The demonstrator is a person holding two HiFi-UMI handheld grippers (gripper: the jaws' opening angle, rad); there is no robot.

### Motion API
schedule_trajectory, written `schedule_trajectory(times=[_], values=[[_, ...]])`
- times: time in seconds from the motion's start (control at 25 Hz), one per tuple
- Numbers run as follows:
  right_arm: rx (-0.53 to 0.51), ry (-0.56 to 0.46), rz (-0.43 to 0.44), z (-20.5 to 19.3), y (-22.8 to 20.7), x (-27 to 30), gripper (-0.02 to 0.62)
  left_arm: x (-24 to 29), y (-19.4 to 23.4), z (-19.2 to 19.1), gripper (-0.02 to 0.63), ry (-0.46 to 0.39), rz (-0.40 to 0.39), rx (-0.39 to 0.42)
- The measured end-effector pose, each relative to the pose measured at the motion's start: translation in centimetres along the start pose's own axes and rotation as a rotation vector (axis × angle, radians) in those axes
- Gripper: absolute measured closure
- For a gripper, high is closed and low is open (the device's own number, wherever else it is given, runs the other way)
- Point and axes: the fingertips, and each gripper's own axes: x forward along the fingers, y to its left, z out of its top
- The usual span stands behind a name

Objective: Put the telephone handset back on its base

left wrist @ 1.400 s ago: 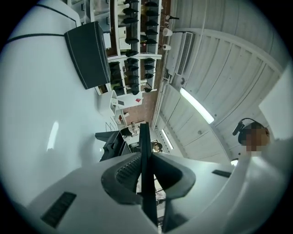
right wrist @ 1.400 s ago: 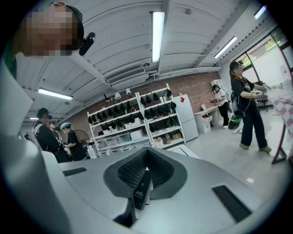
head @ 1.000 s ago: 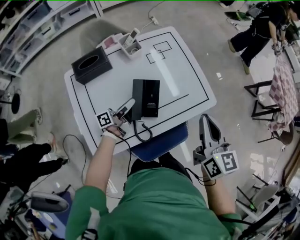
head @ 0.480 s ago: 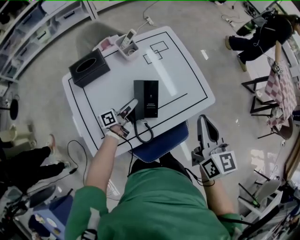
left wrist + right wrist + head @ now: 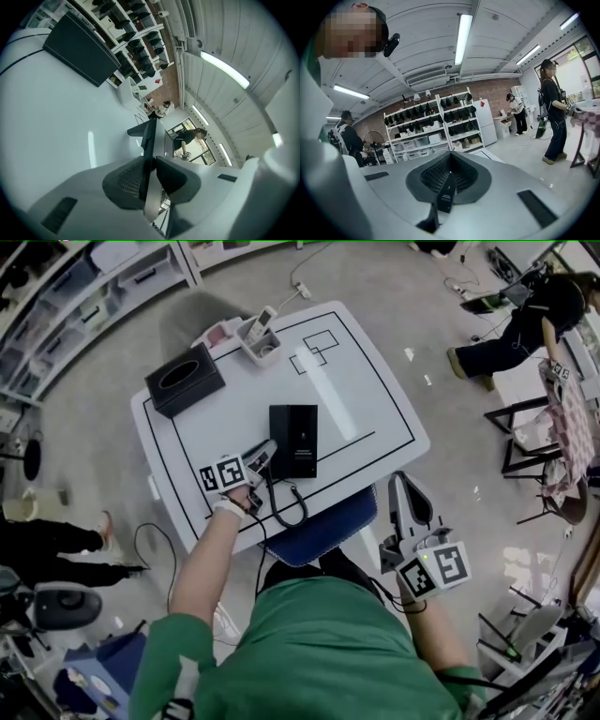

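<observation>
The black telephone base (image 5: 302,442) lies mid-table. The black handset (image 5: 277,432) rests along its left side, and its coiled cord (image 5: 284,506) loops toward the table's near edge. My left gripper (image 5: 265,454) reaches in at the handset's near end. In the left gripper view its jaws (image 5: 147,164) stand close together, shut on a thin black edge of the handset (image 5: 150,133). My right gripper (image 5: 405,486) hangs off the table at the right. It is shut and holds nothing in the right gripper view (image 5: 450,161).
A black tissue box (image 5: 184,379) sits at the table's far left, and a small white holder (image 5: 260,334) stands at the far edge. The white table (image 5: 375,390) carries black outlines. A blue chair seat (image 5: 323,526) is below its near edge. People stand around the room.
My left gripper has stayed at the handset's near end beside the base. The right gripper has barely shifted. The head view has drifted, and a person at the far right has moved.
</observation>
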Motion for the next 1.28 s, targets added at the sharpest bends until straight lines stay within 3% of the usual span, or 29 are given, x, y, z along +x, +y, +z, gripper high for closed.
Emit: schedule_trajectory(times=[0.2, 0.44, 0.84, 1.28], values=[[-0.001, -0.010, 0.006, 0.5, -0.6, -0.1, 0.573, -0.2, -0.5, 0.6, 0.517, -0.007, 0.052, 0.063], [-0.005, -0.033, 0.027, 1.4, -1.1, -0.1, 0.574, -4.0, -3.6, 2.4, 0.517, -0.094, 0.082, 0.150], [-0.011, -0.056, 0.108, 2.3, -0.6, 2.2, 0.573, -11.6, -13.6, 6.5, 0.517, -0.296, 0.148, 0.485], [-0.064, -0.103, 0.224, 4.9, 2.1, 3.7, 0.573, -15.4, -23.8, 6.3, 0.518, -0.372, 0.239, 0.856]])
